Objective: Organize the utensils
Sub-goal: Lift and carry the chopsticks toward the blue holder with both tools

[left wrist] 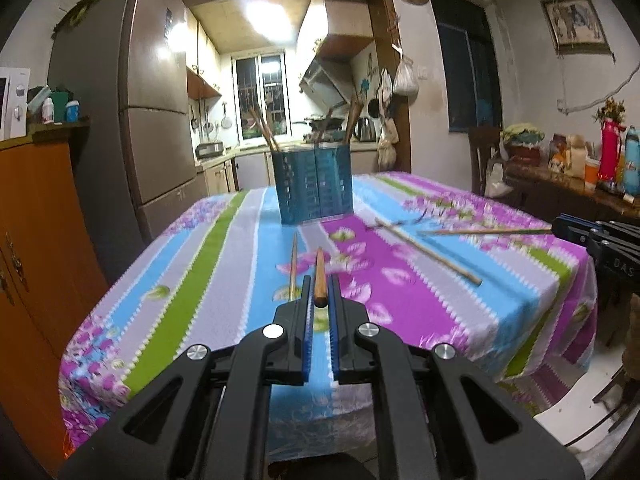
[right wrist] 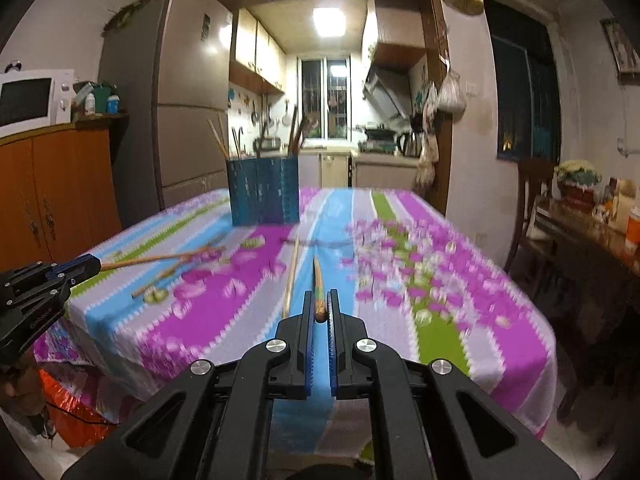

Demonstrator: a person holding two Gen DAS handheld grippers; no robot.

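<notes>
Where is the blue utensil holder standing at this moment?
The blue utensil holder stands upright at the far end of the table, centre in the left wrist view, beyond the loose chopsticks.

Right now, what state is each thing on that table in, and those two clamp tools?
Left gripper: shut on a chopstick, its end lifted.
Right gripper: shut on another chopstick.
Loose chopstick: lying flat beside the left gripper.
Pale chopstick: lying flat, unheld.
Blue utensil holder: upright, chopsticks standing in it.
Tablecloth: spread over the table.
</notes>
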